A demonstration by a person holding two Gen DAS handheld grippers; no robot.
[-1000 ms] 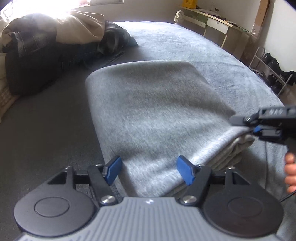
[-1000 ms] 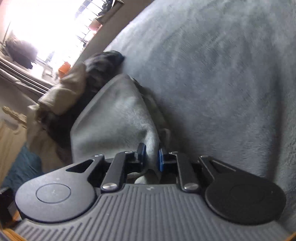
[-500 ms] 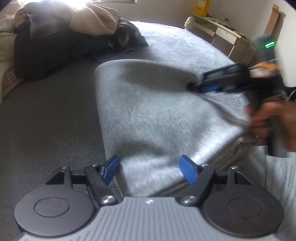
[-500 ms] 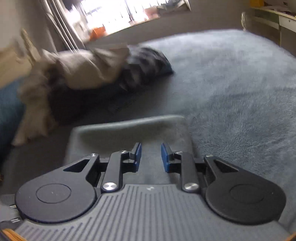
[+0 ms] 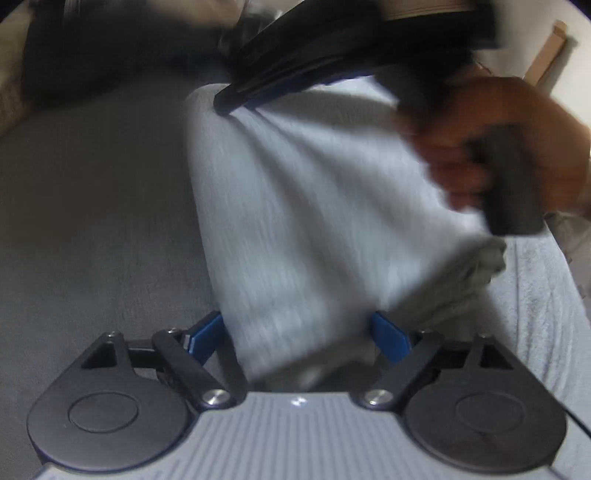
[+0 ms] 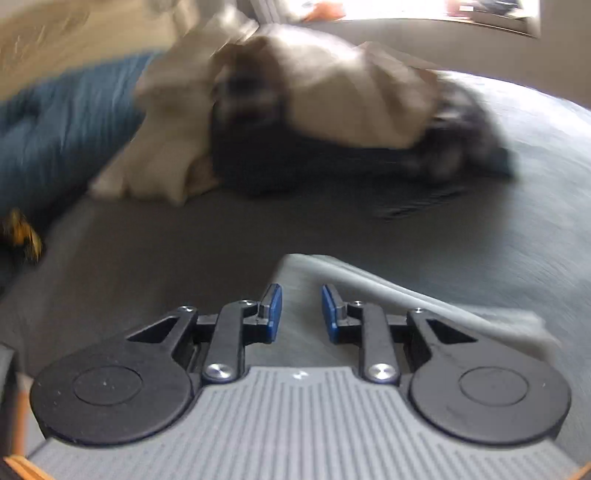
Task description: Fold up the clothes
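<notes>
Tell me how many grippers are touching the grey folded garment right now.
2. The left gripper straddles the near end of the grey folded garment, jaws open. The right gripper presses its far corner, jaws parted in its own view. Motion blur hides exact contact.

Dim left wrist view, heavy motion blur on the right hand (image 5: 506, 147) and grey garment (image 5: 306, 206), strong fisheye bending and dark vignette at corners, right wrist view smeared, blown-out window (image 6: 436, 11) glare above the blurred clothes pile (image 6: 314, 107)
</notes>
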